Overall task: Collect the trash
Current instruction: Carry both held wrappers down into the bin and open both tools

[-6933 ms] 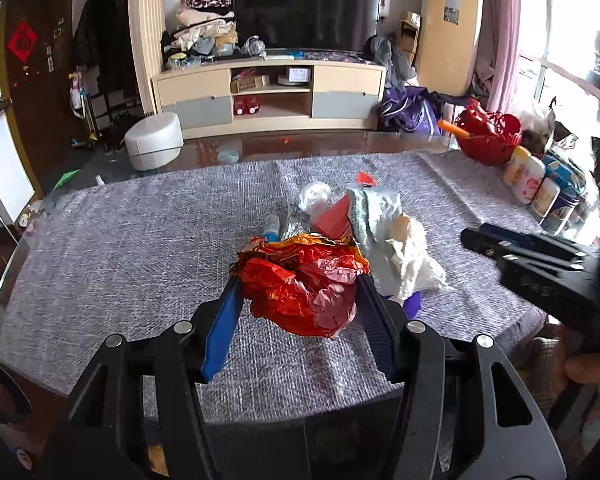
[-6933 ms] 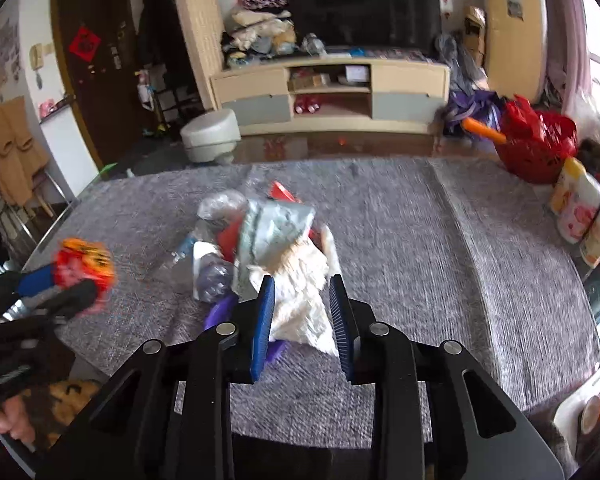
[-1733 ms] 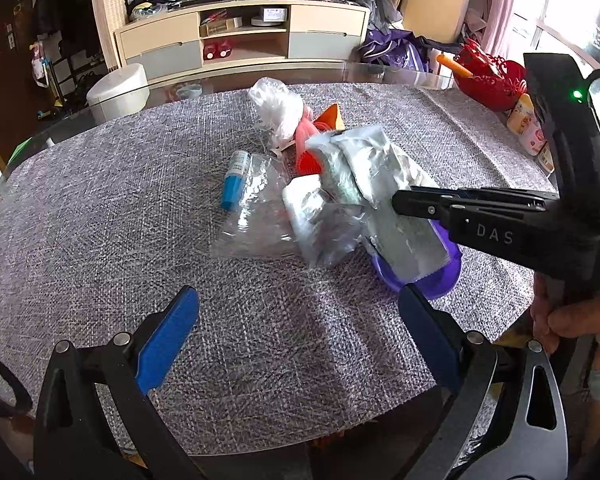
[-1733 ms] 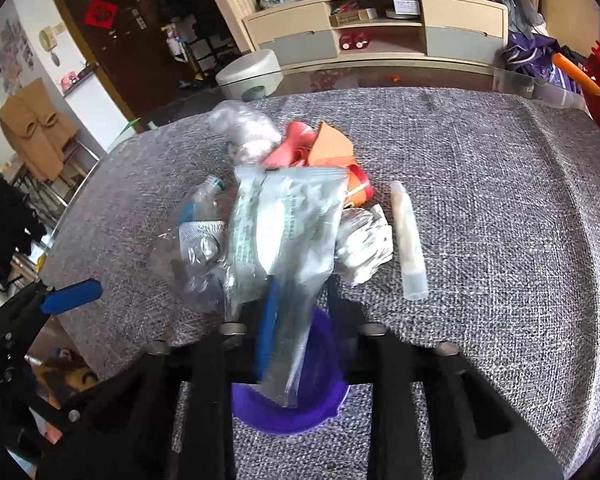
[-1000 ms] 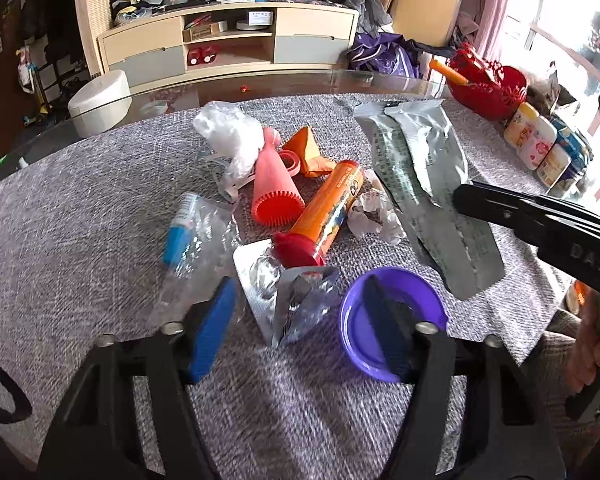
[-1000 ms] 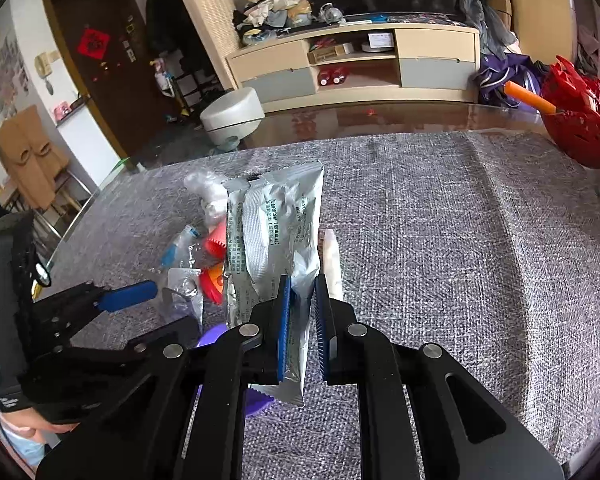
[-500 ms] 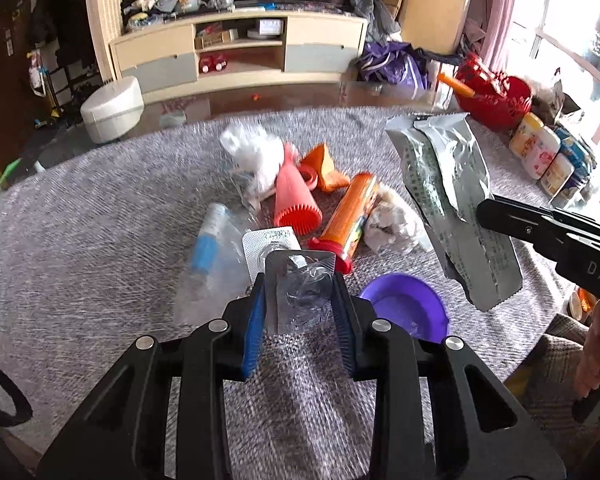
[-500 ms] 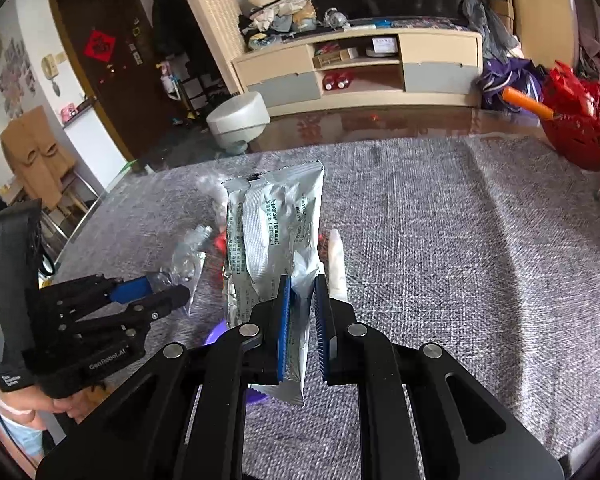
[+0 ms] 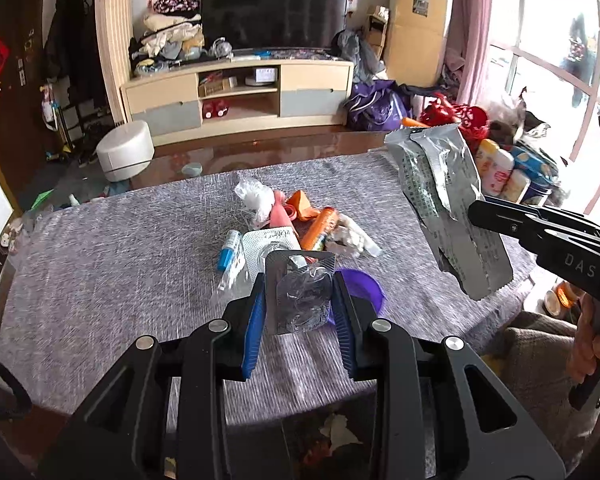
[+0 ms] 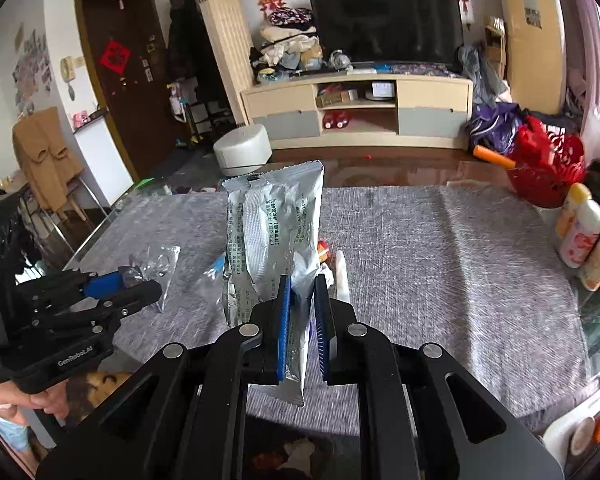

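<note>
Both tongs lifted: left tongs (image 9: 300, 304) clamp blister pack (image 9: 302, 294), right tongs (image 10: 300, 312) silver pouch (image 10: 274, 232), seemingly clear of table edge (image 9: 320, 400).

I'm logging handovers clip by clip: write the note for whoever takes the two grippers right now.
Left gripper: shut on a clear blister pack, lifted off the table.
Right gripper: shut on a silver pouch, also in the air.
Left on the grey tablecloth: purple bowl, orange tube, pink cone, white bag, crumpled paper, blue-capped vial.
Next: drop both held pieces, then clear the rest. No bin is clearly visible.
</note>
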Motion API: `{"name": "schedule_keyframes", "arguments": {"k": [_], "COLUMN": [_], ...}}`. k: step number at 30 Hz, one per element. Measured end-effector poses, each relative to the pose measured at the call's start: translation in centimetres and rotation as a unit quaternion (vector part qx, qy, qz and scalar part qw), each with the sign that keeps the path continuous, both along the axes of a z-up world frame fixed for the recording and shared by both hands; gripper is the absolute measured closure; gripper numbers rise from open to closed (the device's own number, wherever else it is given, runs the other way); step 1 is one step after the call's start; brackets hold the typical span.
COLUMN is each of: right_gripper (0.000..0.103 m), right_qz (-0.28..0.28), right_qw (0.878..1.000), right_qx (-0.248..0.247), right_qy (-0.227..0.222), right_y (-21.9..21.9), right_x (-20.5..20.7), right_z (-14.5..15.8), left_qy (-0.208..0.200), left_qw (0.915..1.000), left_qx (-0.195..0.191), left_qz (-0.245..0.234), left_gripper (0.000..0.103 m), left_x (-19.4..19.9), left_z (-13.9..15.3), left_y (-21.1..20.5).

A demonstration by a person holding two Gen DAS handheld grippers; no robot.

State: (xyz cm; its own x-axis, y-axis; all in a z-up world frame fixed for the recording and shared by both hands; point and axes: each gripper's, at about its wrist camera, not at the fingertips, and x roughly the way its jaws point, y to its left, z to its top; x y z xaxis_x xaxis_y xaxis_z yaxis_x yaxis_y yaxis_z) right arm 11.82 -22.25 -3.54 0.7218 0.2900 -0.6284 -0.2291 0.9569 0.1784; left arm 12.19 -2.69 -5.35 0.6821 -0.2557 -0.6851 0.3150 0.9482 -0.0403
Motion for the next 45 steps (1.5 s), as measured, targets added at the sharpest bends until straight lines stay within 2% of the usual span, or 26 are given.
{"name": "schedule_keyframes", "arguments": {"k": [4, 8, 15, 21, 34, 40, 45], "right_gripper": [0.090, 0.090, 0.090, 0.090, 0.090, 0.090, 0.087], "right_qz": [0.007, 0.018, 0.031, 0.030, 0.013, 0.013, 0.012], "right_qw": [1.000, 1.000, 0.997, 0.993, 0.976, 0.968, 0.967], "right_qx": [-0.012, -0.016, -0.028, -0.030, -0.019, -0.011, -0.007], "right_qy": [-0.001, 0.013, 0.062, 0.110, 0.215, 0.251, 0.256], "right_y": [0.4, 1.1, 2.3, 3.3, 3.8, 4.3, 4.2], "right_x": [-3.1, -5.5, -9.0, -11.2, -10.8, -10.1, -9.5], "right_z": [0.1, -1.1, -5.5, -9.6, -18.3, -21.2, -21.6], "left_qy": [-0.005, 0.003, 0.046, 0.096, 0.207, 0.233, 0.252], "left_qw": [0.9999, 0.9999, 0.9987, 0.9949, 0.9779, 0.9716, 0.9666], "left_qx": [-0.008, -0.015, -0.021, -0.026, -0.014, -0.011, -0.013], "left_qz": [-0.005, -0.007, -0.011, -0.015, -0.026, -0.039, -0.048], "left_gripper": [0.073, 0.073, 0.073, 0.073, 0.073, 0.073, 0.073], "left_x": [-3.4, -6.2, -10.4, -12.2, -12.5, -12.0, -11.5], "left_z": [0.3, -0.4, -4.2, -8.5, -18.1, -20.3, -21.5], "left_y": [0.2, 0.5, 1.2, 1.2, 0.0, -0.9, -1.3]}}
